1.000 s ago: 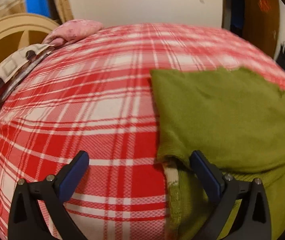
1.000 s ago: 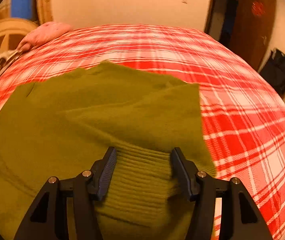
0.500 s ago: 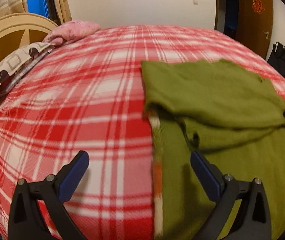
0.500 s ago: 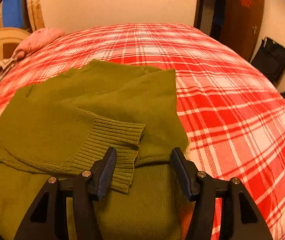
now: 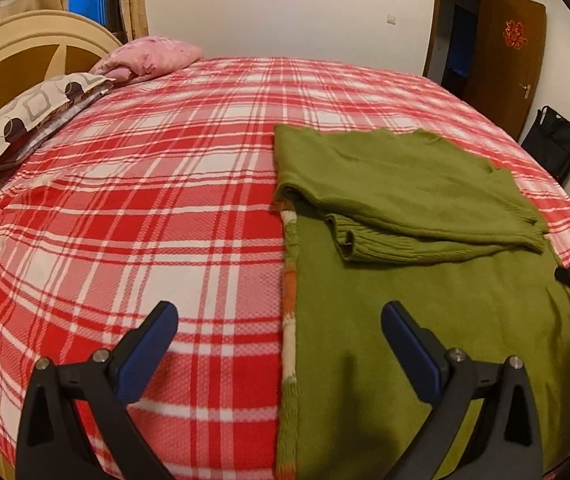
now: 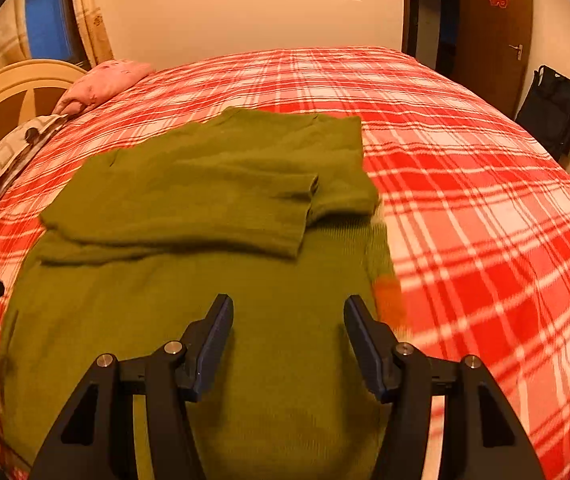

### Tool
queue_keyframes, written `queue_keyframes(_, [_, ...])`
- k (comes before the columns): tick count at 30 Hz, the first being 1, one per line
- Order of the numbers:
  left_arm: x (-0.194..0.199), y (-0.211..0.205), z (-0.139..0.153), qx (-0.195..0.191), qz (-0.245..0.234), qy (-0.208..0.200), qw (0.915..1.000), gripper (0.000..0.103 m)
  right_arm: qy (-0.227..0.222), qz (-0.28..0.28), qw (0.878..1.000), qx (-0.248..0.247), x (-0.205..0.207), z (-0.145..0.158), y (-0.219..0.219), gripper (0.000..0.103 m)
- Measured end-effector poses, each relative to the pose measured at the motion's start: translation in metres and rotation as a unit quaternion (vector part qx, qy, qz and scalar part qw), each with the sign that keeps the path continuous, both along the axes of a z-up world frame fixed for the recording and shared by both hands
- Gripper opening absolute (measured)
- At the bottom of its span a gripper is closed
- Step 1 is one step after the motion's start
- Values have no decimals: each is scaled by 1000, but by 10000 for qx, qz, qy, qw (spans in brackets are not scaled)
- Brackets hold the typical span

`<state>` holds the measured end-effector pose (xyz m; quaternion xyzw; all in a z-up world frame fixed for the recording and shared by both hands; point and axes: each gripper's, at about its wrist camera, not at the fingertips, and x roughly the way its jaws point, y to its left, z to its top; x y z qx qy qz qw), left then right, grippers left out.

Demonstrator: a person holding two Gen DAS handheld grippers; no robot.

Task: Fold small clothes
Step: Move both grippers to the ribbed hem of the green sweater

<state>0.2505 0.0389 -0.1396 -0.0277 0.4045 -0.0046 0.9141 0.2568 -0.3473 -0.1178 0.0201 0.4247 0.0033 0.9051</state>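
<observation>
The green sweater [image 5: 425,280] lies on the plaid bed [image 5: 165,200] with both sleeves folded across its chest, and both grippers hang just above its lower half, the left gripper [image 5: 279,340] straddling its left edge and the right gripper [image 6: 288,334] over its body, each with jaws wide apart and empty. I'd say the sleeve fold is done and the next move calls for pinching the hem at both corners and carrying it up over the sleeves. The hem itself is cut off below both views, and the right view is blurred along the sweater's orange-trimmed edge.
</observation>
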Motion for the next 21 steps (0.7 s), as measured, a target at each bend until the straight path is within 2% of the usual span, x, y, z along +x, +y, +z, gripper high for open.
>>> queue_keyframes(6, [-24,0,8,-70,-92,-102,9999,103,-115,-17,9999,128,-31,8,1,59])
queue_keyframes(21, [-68,-6,8,-72,-351,15,9994,103,-277,21,9993,267,-87,21,8,59])
